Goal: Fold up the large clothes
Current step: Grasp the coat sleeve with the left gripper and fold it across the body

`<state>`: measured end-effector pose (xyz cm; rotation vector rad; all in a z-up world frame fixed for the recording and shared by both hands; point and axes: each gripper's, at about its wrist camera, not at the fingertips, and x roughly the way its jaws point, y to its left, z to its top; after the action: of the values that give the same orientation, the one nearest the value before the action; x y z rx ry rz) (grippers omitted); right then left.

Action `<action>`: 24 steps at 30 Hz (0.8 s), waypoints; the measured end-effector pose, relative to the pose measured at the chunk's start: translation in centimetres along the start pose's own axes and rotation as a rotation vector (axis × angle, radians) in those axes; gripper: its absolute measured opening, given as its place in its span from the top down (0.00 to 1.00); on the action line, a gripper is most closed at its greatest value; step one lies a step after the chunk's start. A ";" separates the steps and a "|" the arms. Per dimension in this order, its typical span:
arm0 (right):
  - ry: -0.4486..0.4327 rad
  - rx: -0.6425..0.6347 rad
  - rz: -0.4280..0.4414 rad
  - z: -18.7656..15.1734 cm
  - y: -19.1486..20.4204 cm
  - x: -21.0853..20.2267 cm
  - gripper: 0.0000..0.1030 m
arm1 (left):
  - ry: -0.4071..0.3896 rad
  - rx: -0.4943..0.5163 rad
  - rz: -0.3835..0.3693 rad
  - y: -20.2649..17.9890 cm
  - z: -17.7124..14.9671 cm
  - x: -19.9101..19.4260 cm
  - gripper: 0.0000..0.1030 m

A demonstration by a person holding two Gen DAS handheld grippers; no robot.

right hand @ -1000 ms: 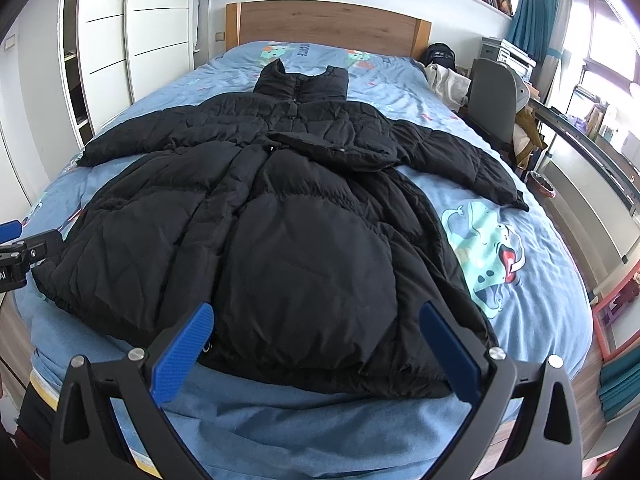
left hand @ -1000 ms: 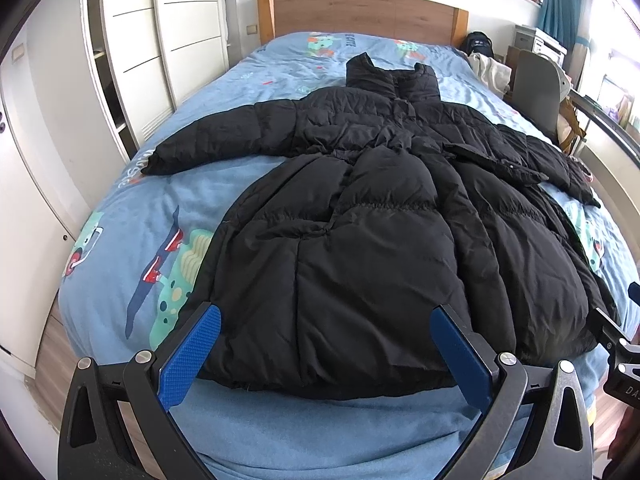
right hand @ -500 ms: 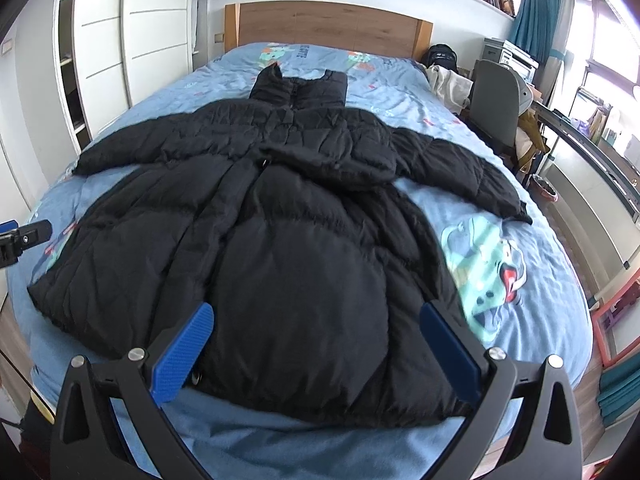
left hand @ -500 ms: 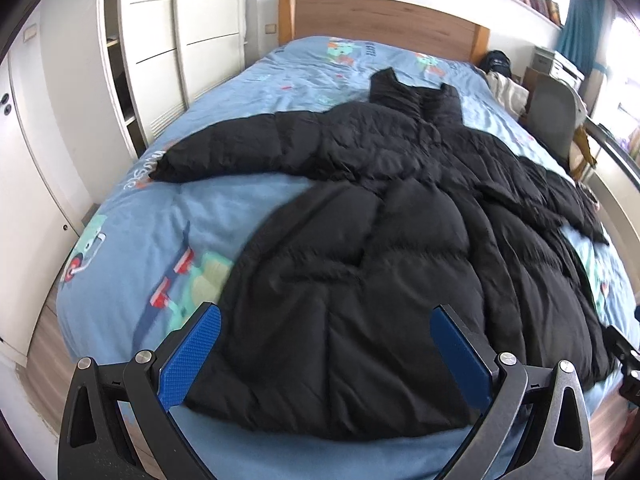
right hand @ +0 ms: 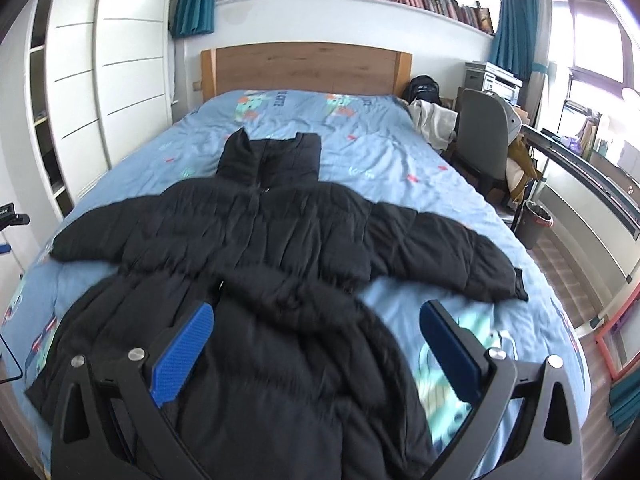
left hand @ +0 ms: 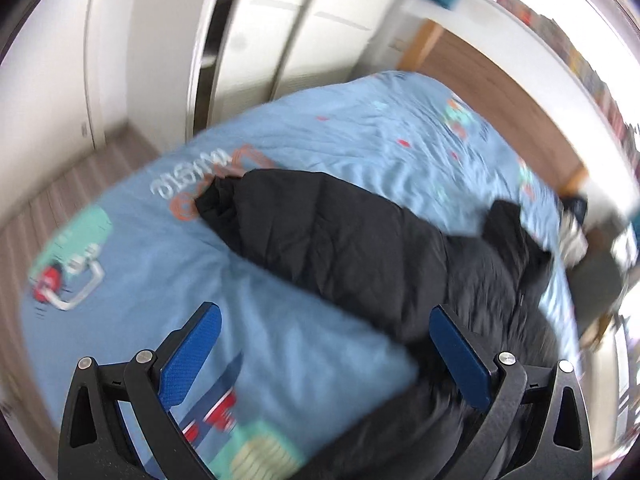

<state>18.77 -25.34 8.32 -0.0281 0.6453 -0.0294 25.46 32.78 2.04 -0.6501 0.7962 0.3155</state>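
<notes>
Left wrist view, blurred. Left gripper [left hand: 324, 354] spread wide, holding nothing; blue pads [left hand: 191, 354] clear of any fabric. It hangs over bare blue bedspread [left hand: 132, 248], just short of the coat's left sleeve [left hand: 320, 232], which runs diagonally from the cuff [left hand: 212, 200] near the printed lettering back toward the body of the coat. The right pad overlaps the dark fabric in the picture; contact cannot be confirmed. Judgement: wide opening and aim toward the sleeve suit a first fold, sleeve brought inward over the torso. White wardrobe doors [left hand: 280, 32] stand close behind the bed edge, so room on this side looks tight.

Right wrist view, sharper. Right gripper [right hand: 316, 354] likewise wide apart and empty, hovering above the lower front of the black puffer coat [right hand: 280, 248]. Coat lies on the bed, collar [right hand: 272, 152] toward the wooden headboard [right hand: 304, 64], both sleeves stretched out sideways, right sleeve [right hand: 448, 248] ending near the bed's edge. Spread-out layout judged deliberate: seams and sleeves exposed for folding. Folding not yet begun, by the look of it; no part doubled over. Padding is bulky and slick, so a shallow pinch may slip; a deeper bite at cuff or hem seems wiser. Chair [right hand: 480, 140] and bin [right hand: 536, 224] stand off the right side, clear of the work.
</notes>
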 end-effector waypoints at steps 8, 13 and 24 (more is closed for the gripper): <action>0.077 0.022 -0.025 0.5 -0.5 6.2 0.00 | 0.095 -0.348 -0.087 6.8 1.6 10.9 0.19; 0.105 0.017 -0.037 0.0 -0.6 8.4 0.00 | 0.100 -0.456 -0.069 8.6 1.3 14.6 0.28; 0.107 0.009 -0.049 0.0 -0.8 9.1 0.00 | 0.028 -0.525 -0.192 7.3 3.1 15.1 0.88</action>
<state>25.99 -26.43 2.91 -0.0339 0.7519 -0.0813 33.63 40.71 -10.62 -1.2174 0.6726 0.3428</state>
